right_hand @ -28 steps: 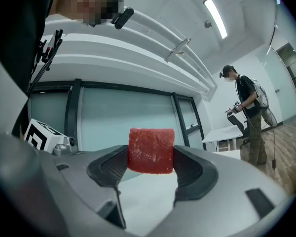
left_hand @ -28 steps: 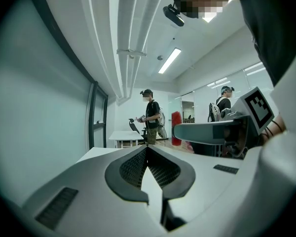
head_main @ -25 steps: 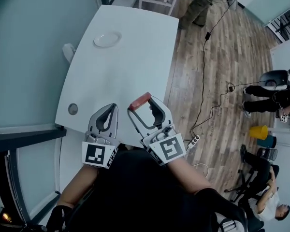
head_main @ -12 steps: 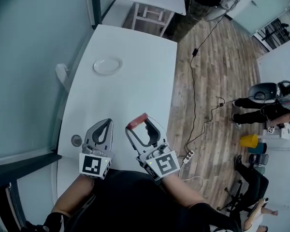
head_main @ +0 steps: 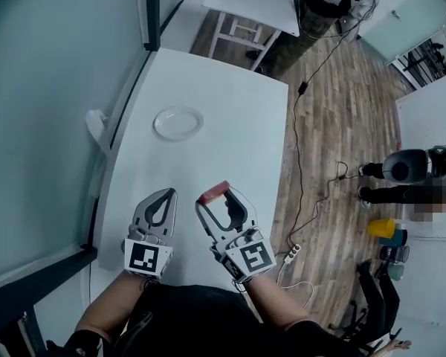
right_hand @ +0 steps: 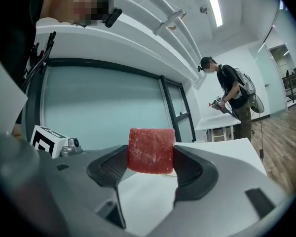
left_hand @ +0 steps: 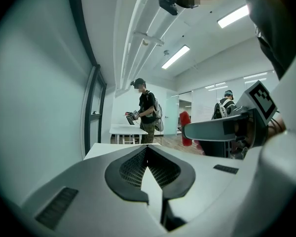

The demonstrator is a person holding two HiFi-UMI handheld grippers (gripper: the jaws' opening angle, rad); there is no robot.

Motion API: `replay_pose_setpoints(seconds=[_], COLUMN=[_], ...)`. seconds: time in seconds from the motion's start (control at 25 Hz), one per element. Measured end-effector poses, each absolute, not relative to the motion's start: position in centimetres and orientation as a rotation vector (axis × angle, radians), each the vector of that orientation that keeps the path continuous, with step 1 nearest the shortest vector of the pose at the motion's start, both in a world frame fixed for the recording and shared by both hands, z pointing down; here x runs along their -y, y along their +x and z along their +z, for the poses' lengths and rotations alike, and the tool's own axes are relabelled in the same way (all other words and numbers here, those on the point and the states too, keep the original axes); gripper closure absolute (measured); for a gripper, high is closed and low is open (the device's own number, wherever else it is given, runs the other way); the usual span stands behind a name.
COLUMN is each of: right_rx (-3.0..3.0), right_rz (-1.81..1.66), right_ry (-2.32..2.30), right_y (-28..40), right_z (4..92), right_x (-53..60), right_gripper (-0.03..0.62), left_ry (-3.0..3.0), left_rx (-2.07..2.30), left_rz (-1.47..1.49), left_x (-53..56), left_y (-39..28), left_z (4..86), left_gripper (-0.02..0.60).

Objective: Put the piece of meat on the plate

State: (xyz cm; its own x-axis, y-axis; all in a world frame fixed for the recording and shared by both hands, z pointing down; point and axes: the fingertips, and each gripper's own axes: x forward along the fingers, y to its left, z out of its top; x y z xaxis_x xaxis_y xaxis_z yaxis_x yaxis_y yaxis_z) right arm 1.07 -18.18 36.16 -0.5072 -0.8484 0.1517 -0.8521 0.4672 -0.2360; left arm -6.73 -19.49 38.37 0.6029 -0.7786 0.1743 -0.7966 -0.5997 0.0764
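Observation:
A red block of meat point(right_hand: 151, 150) sits clamped between the jaws of my right gripper point(right_hand: 151, 157); in the head view the meat point(head_main: 214, 191) shows at the tip of that gripper point(head_main: 215, 195), over the near part of the white table point(head_main: 230, 140). A white plate point(head_main: 178, 123) lies empty at the table's far left, well ahead of both grippers. My left gripper point(head_main: 169, 194) is beside the right one, jaws together with nothing in them, and its own view shows the jaw tips point(left_hand: 147, 147) meeting.
A teal wall runs along the table's left edge. Wooden floor with a black cable point(head_main: 297, 147) lies to the right. Another white table point(head_main: 256, 2) and a standing person point(left_hand: 147, 110) are beyond the far end. A small round cap point(head_main: 94, 225) sits near the left edge.
The view has shifted, so the plate and table sit a little nearer and lower in frame. Both grippers keep the same pose, and the meat stays held.

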Motion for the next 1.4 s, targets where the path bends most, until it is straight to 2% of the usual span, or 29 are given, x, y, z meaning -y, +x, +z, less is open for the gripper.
replay_pose_setpoints(seconds=[0.92,1.4], right_rx=[2.507,2.353], right_rz=[0.391,0.391], right_ry=[1.518,1.474], right_y=[-2.1,-2.6], right_z=[45.8,52.7], right_x=[34.5,39.5], right_gripper=[0.312,0.312], left_ry=[2.643,2.616], left_rx=[1.391,1.449], left_rz=[0.277,0.345], left_x=[37.7,40.0], left_y=[-9.3,-9.2], left_z=[46.2,49.3], left_gripper=[0.589,0.589])
